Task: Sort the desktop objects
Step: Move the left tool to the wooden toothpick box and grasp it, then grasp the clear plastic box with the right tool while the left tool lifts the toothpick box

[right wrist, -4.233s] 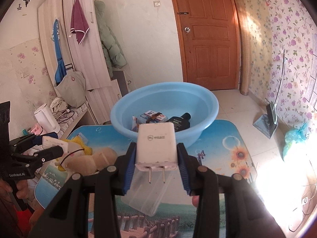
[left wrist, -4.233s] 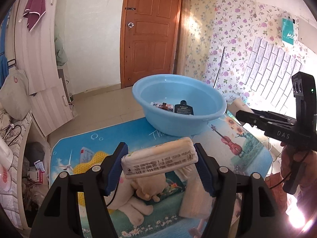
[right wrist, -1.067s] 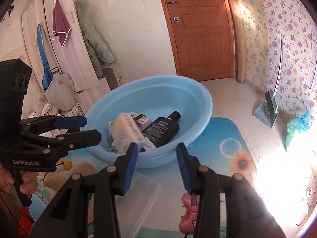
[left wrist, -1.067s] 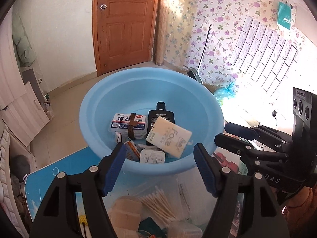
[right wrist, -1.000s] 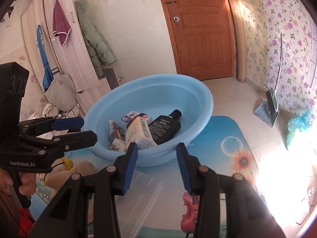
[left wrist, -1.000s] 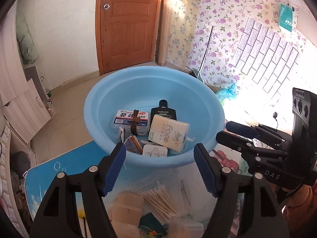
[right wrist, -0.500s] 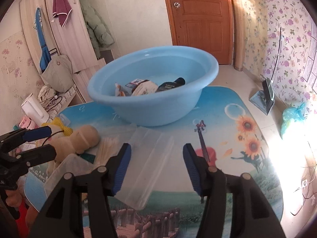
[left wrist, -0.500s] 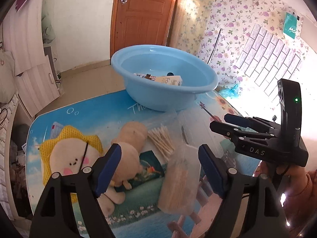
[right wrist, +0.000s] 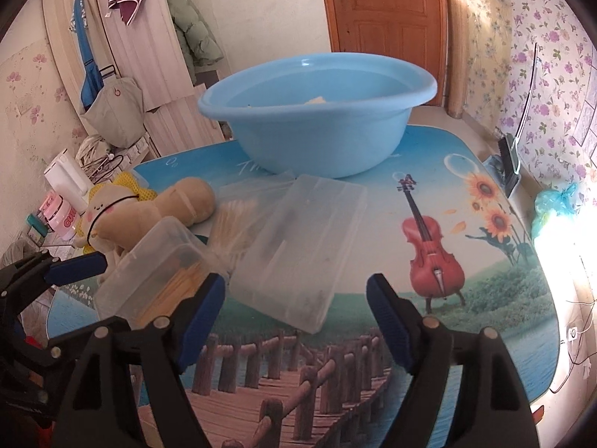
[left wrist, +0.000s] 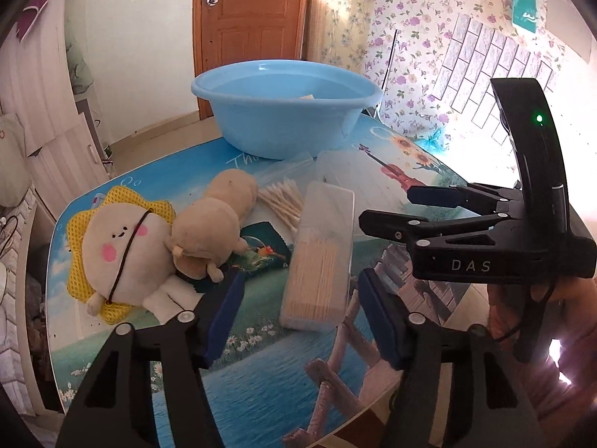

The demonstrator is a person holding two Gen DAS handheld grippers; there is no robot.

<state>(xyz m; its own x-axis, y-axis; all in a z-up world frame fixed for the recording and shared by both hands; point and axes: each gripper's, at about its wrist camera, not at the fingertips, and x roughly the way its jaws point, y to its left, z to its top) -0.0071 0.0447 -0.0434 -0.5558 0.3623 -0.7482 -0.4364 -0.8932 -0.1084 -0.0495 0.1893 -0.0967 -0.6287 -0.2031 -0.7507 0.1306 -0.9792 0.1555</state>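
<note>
My left gripper (left wrist: 302, 317) hangs low over the picture-printed table (left wrist: 261, 392). Its jaws are closing around the near end of a clear box of wooden sticks (left wrist: 317, 261), and its pads stand apart from the box. My right gripper (right wrist: 294, 313) has its jaws opening, empty, just short of a clear flat lid (right wrist: 302, 239). The blue basin (right wrist: 317, 119) stands at the table's far side, its contents mostly hidden by the rim. Each view shows the other gripper: the right gripper (left wrist: 410, 205) and the left gripper (right wrist: 56, 268).
A round-faced plush (left wrist: 115, 246) in yellow mesh and a brown plush (left wrist: 216, 224) lie at the left. Loose cotton swabs (left wrist: 280, 201) and a dark green packet (left wrist: 261, 246) sit between them and the box. A hand (left wrist: 541, 298) holds the right gripper.
Both grippers let go of what they held into the basin, then drew back and sank toward the table. The left jaws have narrowed and the right jaws have widened.
</note>
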